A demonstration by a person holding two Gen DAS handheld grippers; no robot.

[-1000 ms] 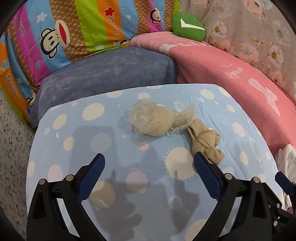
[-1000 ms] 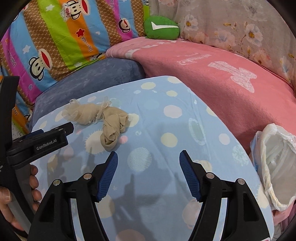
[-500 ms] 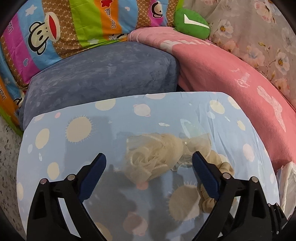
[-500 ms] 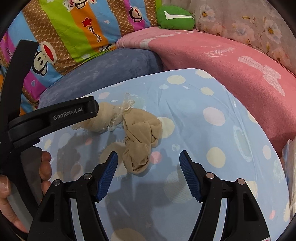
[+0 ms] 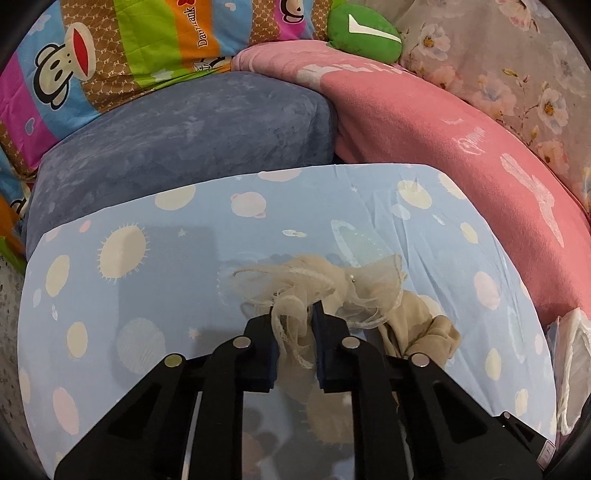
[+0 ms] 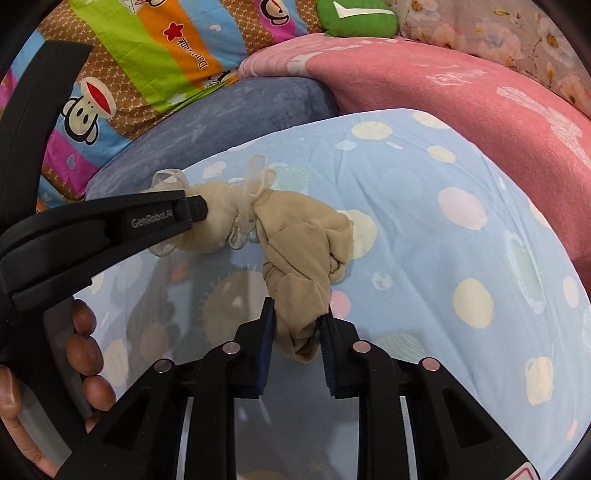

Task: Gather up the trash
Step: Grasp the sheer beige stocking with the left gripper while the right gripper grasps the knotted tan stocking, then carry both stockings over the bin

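Two beige fabric pieces lie joined on the blue dotted cloth (image 5: pixel 147 280): a lace-trimmed sheer bundle (image 5: pixel 317 288) and a knotted stocking (image 5: pixel 417 325). My left gripper (image 5: pixel 293 325) is closing, and its blue pads pinch the near frill of the sheer bundle. In the right wrist view the knotted stocking (image 6: pixel 299 251) runs down into my right gripper (image 6: pixel 297 332), whose jaws are closing with the stocking's lower end pressed between the pads. The sheer bundle (image 6: pixel 218 221) sits left of it, partly hidden behind the left gripper's black finger (image 6: pixel 159 221).
A grey-blue cushion (image 5: pixel 184 140), a pink blanket (image 5: pixel 443 133) and a green plush (image 5: pixel 362 33) ring the far side. A white plastic bag (image 5: pixel 569 354) hangs at the cloth's right edge. A person's hand (image 6: pixel 85 354) holds the left gripper's handle.
Both grippers moved in over the fabric and went from wide open to pinched, the left on the sheer bundle and the right on the knotted stocking.
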